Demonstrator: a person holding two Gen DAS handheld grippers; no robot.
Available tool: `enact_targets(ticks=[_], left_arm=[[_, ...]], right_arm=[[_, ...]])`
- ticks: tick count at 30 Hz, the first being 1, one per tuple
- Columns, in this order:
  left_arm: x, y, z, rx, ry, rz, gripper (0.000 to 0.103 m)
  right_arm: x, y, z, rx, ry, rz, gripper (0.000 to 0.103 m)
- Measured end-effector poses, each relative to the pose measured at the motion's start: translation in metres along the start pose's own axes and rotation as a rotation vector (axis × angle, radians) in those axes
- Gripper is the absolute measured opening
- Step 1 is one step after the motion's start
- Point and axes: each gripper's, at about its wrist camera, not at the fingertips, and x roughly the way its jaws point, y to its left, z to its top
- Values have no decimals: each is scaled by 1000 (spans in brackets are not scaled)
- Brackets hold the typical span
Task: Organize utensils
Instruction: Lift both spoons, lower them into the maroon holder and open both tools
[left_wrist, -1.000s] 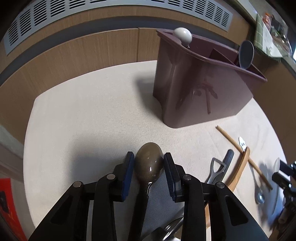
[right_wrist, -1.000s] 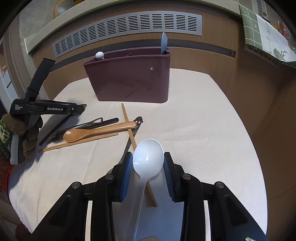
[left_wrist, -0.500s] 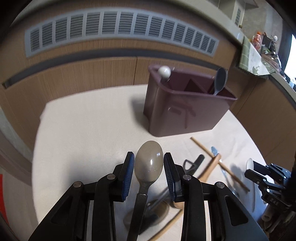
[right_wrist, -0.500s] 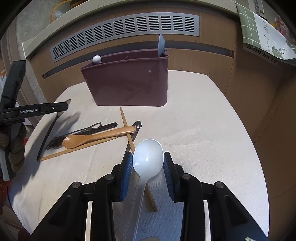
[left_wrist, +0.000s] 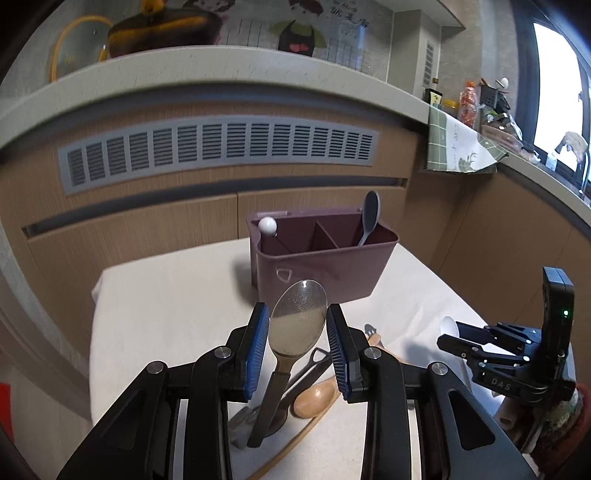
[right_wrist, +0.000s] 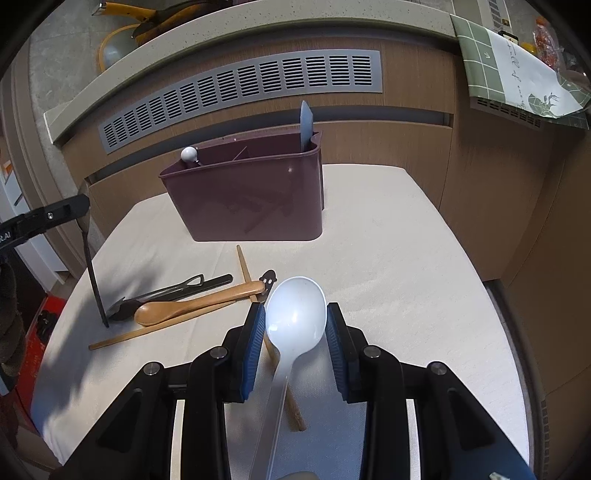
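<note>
My left gripper (left_wrist: 298, 321) is shut on a metal spoon (left_wrist: 297, 320) with a dark handle, held above the cloth in front of the maroon utensil caddy (left_wrist: 325, 266). My right gripper (right_wrist: 295, 325) is shut on a white plastic spoon (right_wrist: 295, 317), also raised; it shows at the right of the left wrist view (left_wrist: 448, 334). The caddy (right_wrist: 251, 199) holds a grey spoon (left_wrist: 370, 214) in its right compartment and a white-knobbed utensil (left_wrist: 267, 225) at its left corner. A wooden spoon (right_wrist: 195, 302), chopsticks (right_wrist: 247, 266) and dark utensils (right_wrist: 177, 291) lie on the cloth.
The beige cloth (right_wrist: 388, 258) covers a small table with edges on the left and right. Wooden cabinets with a grey vent (left_wrist: 218, 151) stand behind the caddy. A counter with a green cloth (left_wrist: 458, 147) is at the right.
My left gripper has risen and tilted up with the metal spoon, so the caddy now looks farther and lower. My right gripper has lifted slightly with the white spoon.
</note>
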Motion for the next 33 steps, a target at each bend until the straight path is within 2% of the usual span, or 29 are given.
enact_targets(ticks=[19,33], left_arm=[[-16,-7,10,-11,-58,-13,30],[-15,-13,11,-2,-55,-27,30]], right_arm=[[-1,2,5,-15,-10,-7,31],[-1,3,6,-26,-9,-5,31]])
